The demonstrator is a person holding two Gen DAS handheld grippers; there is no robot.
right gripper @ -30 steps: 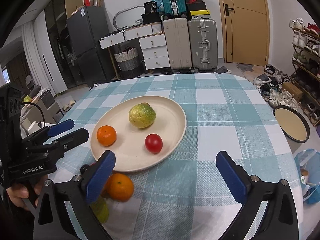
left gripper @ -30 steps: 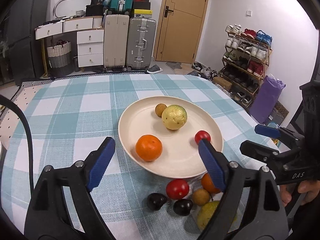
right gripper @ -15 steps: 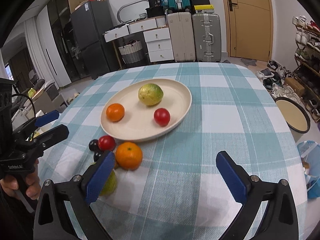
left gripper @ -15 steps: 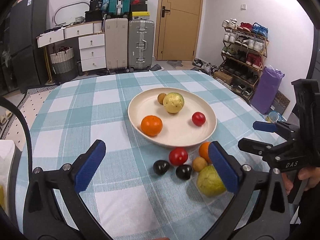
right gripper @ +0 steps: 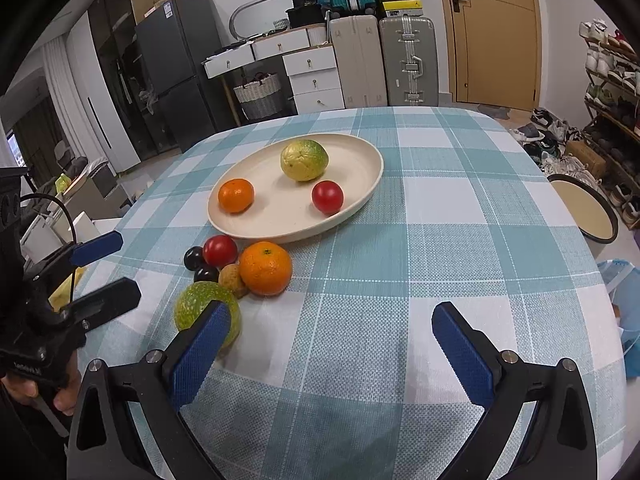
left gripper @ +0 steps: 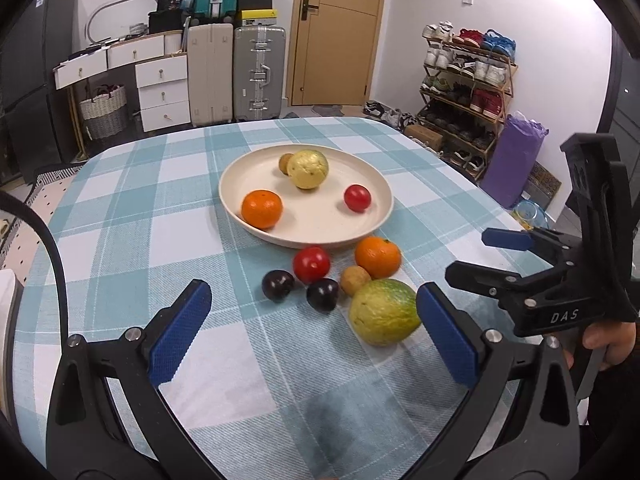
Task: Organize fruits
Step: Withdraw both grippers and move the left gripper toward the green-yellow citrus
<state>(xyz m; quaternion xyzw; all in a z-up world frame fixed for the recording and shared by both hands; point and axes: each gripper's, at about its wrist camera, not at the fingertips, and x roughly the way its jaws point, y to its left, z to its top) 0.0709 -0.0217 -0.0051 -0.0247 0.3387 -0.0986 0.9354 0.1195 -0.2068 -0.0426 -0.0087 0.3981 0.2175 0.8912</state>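
Note:
A cream plate (left gripper: 372, 222) (right gripper: 360, 160) on the checked tablecloth holds an orange (left gripper: 262, 208), a yellow-green guava (left gripper: 307, 169), a small brown fruit (left gripper: 285, 163) and a red tomato (left gripper: 357, 198). In front of the plate lie a tomato (left gripper: 311, 264), an orange (left gripper: 377, 257) (right gripper: 265, 267), a small brown fruit (left gripper: 355, 280), two dark plums (left gripper: 277, 285) (left gripper: 322, 294) and a green guava (left gripper: 384, 312) (right gripper: 202, 310). My left gripper (left gripper: 314, 334) is open and empty, above the table just short of the loose fruit. My right gripper (right gripper: 330, 346) is open and empty, right of the green guava.
The table's right edge drops to a shoe rack (left gripper: 468, 92) and a purple bag (left gripper: 514, 160). A round stool (right gripper: 584, 208) stands beside the table. Suitcases (left gripper: 236, 72) and drawers (left gripper: 160, 80) are behind the far edge.
Both grippers have pulled back from the plate toward the near side of the table, so the loose fruit is now fully in view. Both stay open and empty.

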